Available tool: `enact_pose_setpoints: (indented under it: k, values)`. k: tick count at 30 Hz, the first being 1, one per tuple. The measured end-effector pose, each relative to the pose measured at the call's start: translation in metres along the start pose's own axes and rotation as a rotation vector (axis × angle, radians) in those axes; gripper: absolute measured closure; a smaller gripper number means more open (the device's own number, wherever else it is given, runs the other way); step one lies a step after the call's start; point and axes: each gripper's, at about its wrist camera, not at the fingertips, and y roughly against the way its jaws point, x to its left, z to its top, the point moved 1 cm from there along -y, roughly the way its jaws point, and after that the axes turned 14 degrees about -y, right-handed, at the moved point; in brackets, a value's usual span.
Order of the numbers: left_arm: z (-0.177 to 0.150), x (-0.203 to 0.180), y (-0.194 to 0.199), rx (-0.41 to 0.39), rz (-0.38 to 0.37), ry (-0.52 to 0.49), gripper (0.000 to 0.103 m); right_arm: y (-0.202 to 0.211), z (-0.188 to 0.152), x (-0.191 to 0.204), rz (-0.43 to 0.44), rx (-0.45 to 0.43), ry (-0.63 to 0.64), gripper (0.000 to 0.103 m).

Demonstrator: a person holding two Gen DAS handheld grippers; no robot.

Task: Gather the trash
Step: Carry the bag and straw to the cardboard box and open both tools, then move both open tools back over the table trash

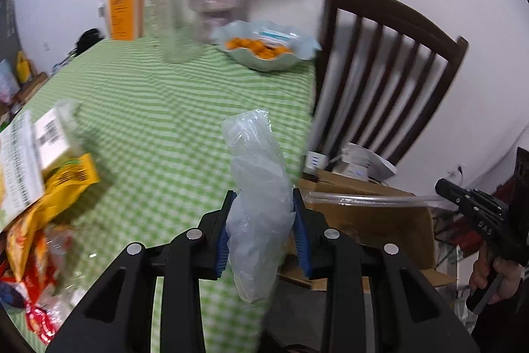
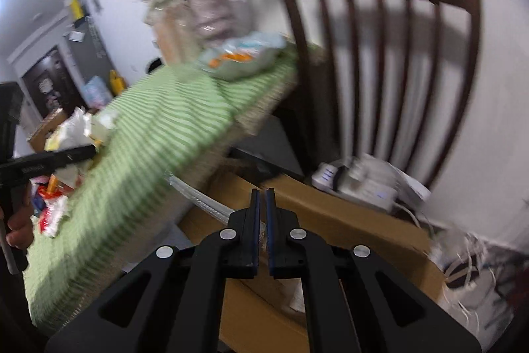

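Cardboard box [image 1: 370, 214] sits beside the desk [image 1: 185, 121], likely the drop spot. Wrapper pile [image 1: 39, 187] on the desk's left edge: light, crinkly, slippery. Left gripper [image 1: 264, 220] jaws clamp a crumpled clear plastic bag [image 1: 254, 187] at mid-bunch; soft, near weightless, pinch bunched folds. Right gripper [image 2: 263, 227] jaws closed, seemingly empty.

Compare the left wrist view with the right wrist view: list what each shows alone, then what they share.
Left wrist only: the left hand-held gripper shut on a crumpled clear plastic bag, and a yellow snack wrapper.

Right wrist only: the right hand-held gripper shut, with a thin scrap of clear wrapping between its pads, and a dark cabinet far left.

Both: the green checked tablecloth, the bowl of orange snacks, the wooden chair and the cardboard box.
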Motion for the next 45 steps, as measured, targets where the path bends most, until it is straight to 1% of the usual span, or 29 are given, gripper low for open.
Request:
enact_pose_setpoints:
  k: [2,3,5,8,9,10,11,12,13,14,17,19,20,21,23,24,25,26,27,29,33,35,39,42,45]
  values:
    - [0.006,-0.013,-0.008,0.005,-0.031,-0.018,0.073,-0.004,-0.006,-0.019,-0.037,0.019,-0.036,0.101]
    - [0.007,-0.020,-0.013,0.010,-0.046,-0.028,0.073,-0.010,-0.011,-0.033,-0.068,0.043,-0.062,0.101]
    - [0.011,-0.037,-0.026,0.035,-0.075,-0.059,0.073,-0.020,-0.020,-0.052,-0.119,0.071,-0.096,0.101]
    - [0.011,-0.062,-0.040,0.063,-0.113,-0.106,0.073,-0.047,-0.033,-0.086,-0.178,0.176,-0.183,0.101]
    - [0.011,-0.071,-0.046,0.075,-0.132,-0.118,0.073,-0.053,-0.036,-0.093,-0.201,0.191,-0.203,0.092]
    - [0.012,-0.075,-0.052,0.084,-0.143,-0.123,0.073,-0.058,-0.040,-0.102,-0.229,0.209,-0.241,0.073]
    - [0.012,-0.080,-0.058,0.096,-0.158,-0.130,0.073,-0.059,-0.041,-0.105,-0.230,0.213,-0.261,0.060]
    - [0.013,-0.085,-0.064,0.109,-0.172,-0.137,0.073,-0.056,-0.042,-0.109,-0.244,0.195,-0.275,0.040]
    - [0.013,-0.091,-0.072,0.128,-0.190,-0.146,0.073,-0.052,-0.041,-0.108,-0.265,0.173,-0.274,0.037]
    - [0.013,-0.096,-0.080,0.145,-0.210,-0.149,0.073,-0.048,-0.039,-0.108,-0.281,0.159,-0.270,0.037]
    - [0.013,-0.106,-0.103,0.189,-0.272,-0.123,0.072,-0.039,-0.031,-0.110,-0.285,0.134,-0.278,0.037]
    - [0.012,-0.110,-0.124,0.222,-0.305,-0.092,0.070,-0.032,-0.026,-0.111,-0.289,0.113,-0.282,0.034]
    - [0.011,-0.113,-0.132,0.239,-0.312,-0.093,0.070,-0.028,-0.025,-0.112,-0.297,0.103,-0.281,0.032]
    - [0.009,-0.117,-0.144,0.266,-0.313,-0.101,0.069,-0.027,-0.023,-0.111,-0.302,0.098,-0.277,0.032]
    - [0.007,-0.122,-0.158,0.310,-0.304,-0.119,0.048,-0.026,-0.021,-0.110,-0.304,0.092,-0.268,0.032]
    - [0.005,-0.124,-0.166,0.345,-0.302,-0.125,0.032,-0.026,-0.021,-0.109,-0.301,0.094,-0.267,0.032]
    - [0.005,-0.123,-0.169,0.356,-0.314,-0.123,0.030,-0.028,-0.020,-0.108,-0.300,0.096,-0.266,0.032]
    - [0.004,-0.123,-0.170,0.363,-0.325,-0.120,0.030,-0.028,-0.020,-0.107,-0.304,0.096,-0.262,0.031]
    - [0.004,-0.122,-0.171,0.368,-0.326,-0.118,0.029,-0.029,-0.020,-0.106,-0.310,0.097,-0.258,0.029]
    - [0.005,-0.118,-0.170,0.362,-0.320,-0.119,0.026,-0.031,-0.021,-0.103,-0.323,0.097,-0.247,0.028]
    - [0.012,-0.115,-0.161,0.337,-0.310,-0.131,0.026,-0.034,-0.021,-0.096,-0.329,0.102,-0.240,0.028]
    - [0.015,-0.112,-0.149,0.310,-0.302,-0.143,0.026,-0.033,-0.019,-0.090,-0.331,0.094,-0.230,0.028]
    - [0.024,-0.106,-0.120,0.222,-0.300,-0.182,0.025,-0.028,-0.011,-0.075,-0.339,0.057,-0.204,0.028]
    - [0.030,-0.091,-0.089,0.122,-0.288,-0.203,0.018,-0.023,-0.003,-0.054,-0.347,0.017,-0.164,0.028]
    - [0.032,-0.077,-0.071,0.063,-0.264,-0.217,0.017,-0.015,0.002,-0.026,-0.332,-0.035,-0.122,0.028]
